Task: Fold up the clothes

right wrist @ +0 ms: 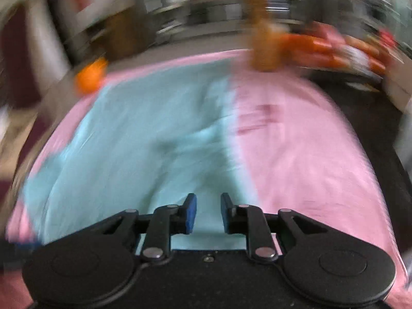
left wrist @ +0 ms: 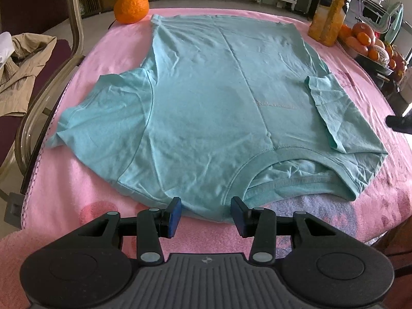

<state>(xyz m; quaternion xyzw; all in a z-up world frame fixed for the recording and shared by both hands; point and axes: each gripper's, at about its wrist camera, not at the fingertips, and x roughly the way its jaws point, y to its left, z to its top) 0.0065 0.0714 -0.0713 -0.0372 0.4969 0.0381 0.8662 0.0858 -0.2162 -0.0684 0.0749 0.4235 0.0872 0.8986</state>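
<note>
Teal T-shirt (left wrist: 206, 103) spread flat across the pink blanket (left wrist: 103, 221) on the tabletop, collar (left wrist: 278, 170) nearest the camera, hem at the far end. Right sleeve (left wrist: 332, 110) folded in over the body, left sleeve (left wrist: 103, 108) lying out flat on the pink. Left hand-held gripper (left wrist: 206, 216) parked right at the near shoulder edge beside the collar, blue pads (left wrist: 175, 219) apart, not pinching anything. Right hand-held gripper (right wrist: 208, 213) hanging over the shirt's right side, whole view smeared with blur, pads (right wrist: 190, 213) parted a little with nothing caught between, so released. Big orange (left wrist: 131, 6) sitting off the far left corner of the shirt, yellow packets (left wrist: 327, 18) standing at the far right, fruit bowl (left wrist: 370, 49) just beyond. Tan jacket (left wrist: 23, 72) dumped on a chair off to the left.
</note>
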